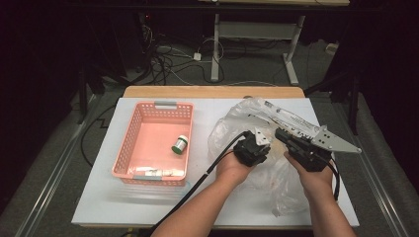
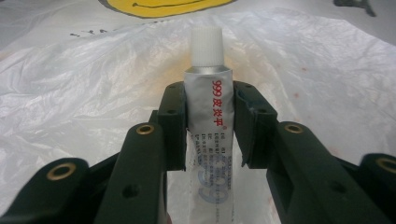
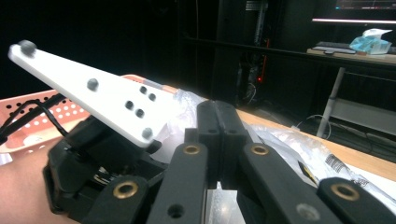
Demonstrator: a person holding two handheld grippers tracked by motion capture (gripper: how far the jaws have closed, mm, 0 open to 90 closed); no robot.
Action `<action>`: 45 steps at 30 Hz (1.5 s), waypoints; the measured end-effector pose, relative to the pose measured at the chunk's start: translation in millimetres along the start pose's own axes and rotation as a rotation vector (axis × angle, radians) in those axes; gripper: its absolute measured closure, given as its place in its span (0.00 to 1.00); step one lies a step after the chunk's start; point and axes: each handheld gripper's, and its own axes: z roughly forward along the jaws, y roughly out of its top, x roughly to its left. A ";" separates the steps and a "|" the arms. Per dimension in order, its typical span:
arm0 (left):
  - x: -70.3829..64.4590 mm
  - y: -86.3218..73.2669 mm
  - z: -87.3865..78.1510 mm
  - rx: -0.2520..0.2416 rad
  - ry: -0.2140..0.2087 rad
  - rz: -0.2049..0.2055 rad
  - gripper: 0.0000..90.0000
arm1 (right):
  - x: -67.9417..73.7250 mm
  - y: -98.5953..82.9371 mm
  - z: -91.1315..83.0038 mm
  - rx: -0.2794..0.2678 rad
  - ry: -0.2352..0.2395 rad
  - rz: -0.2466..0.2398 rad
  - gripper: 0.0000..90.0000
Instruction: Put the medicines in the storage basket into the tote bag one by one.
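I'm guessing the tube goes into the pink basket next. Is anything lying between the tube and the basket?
Nothing visible does. The left gripper holds the tube over the plastic bag, and the basket sits apart to its left with only bare table between them. The basket is open-topped, with a small bottle inside.

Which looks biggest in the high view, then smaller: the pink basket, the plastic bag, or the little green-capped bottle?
1. Plastic bag and pink basket: they look about alike, so no ranking.
2. Green-capped bottle: clearly smallest, inside the basket.
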 end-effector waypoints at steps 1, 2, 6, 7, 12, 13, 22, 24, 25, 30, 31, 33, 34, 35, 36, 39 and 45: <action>0.4 0.5 2.5 0.000 -0.001 -0.002 0.73 | -0.3 -0.2 -0.1 -0.001 -0.004 -0.002 1.00; 0.5 0.9 5.0 0.002 0.000 -0.003 0.73 | -0.9 -0.4 -0.3 0.000 -0.003 -0.003 1.00; 1.8 0.7 14.8 0.008 -0.004 -0.025 0.73 | -2.1 -1.4 -0.4 0.001 -0.007 0.004 1.00; 2.4 0.2 17.2 0.008 -0.002 -0.026 0.73 | -2.5 -1.7 -0.3 -0.001 -0.009 0.004 1.00; 4.2 -2.8 28.0 0.023 -0.011 -0.040 0.73 | -4.3 -3.4 -0.2 0.007 -0.011 0.010 1.00; 5.6 -3.2 28.8 0.031 -0.010 -0.035 0.73 | -4.7 -3.7 -0.1 0.008 -0.011 0.008 1.00; 6.0 -6.7 36.5 0.031 -0.032 -0.066 0.71 | -5.8 -6.5 1.5 0.018 -0.014 0.014 1.00; 5.3 -6.3 34.1 0.030 -0.045 -0.054 0.67 | -6.4 -6.9 1.5 0.021 -0.014 0.010 1.00; 4.2 -6.2 32.7 0.025 -0.051 -0.052 0.67 | -6.4 -7.1 1.5 0.022 -0.014 0.012 1.00; 0.6 -7.6 21.6 -0.015 -0.101 -0.074 0.58 | -6.2 -7.3 1.4 0.027 -0.004 0.015 1.00; 0.1 -8.4 18.5 -0.018 -0.113 -0.080 0.56 | -6.2 -7.3 1.2 0.028 -0.003 0.015 1.00; -0.4 -10.4 12.6 -0.016 -0.131 -0.089 0.51 | -6.2 -7.3 0.6 0.029 -0.003 0.012 1.00; -1.1 -12.0 9.4 -0.020 -0.148 -0.097 0.48 | -6.0 -7.3 0.5 0.029 -0.003 0.012 1.00; -2.3 -14.0 5.7 -0.025 -0.157 -0.097 0.48 | -6.0 -7.3 0.5 0.028 -0.001 0.010 1.00; -3.2 -16.2 1.8 -0.028 -0.161 -0.085 0.47 | -5.8 -7.2 0.4 0.029 -0.001 0.009 1.00; -8.1 -24.2 -8.2 -0.032 -0.203 -0.080 0.43 | -5.4 -7.3 0.3 0.033 0.003 0.006 1.00; -18.3 -42.2 -29.7 -0.031 -0.232 -0.060 0.33 | -4.4 -7.4 0.6 0.035 0.005 0.001 1.00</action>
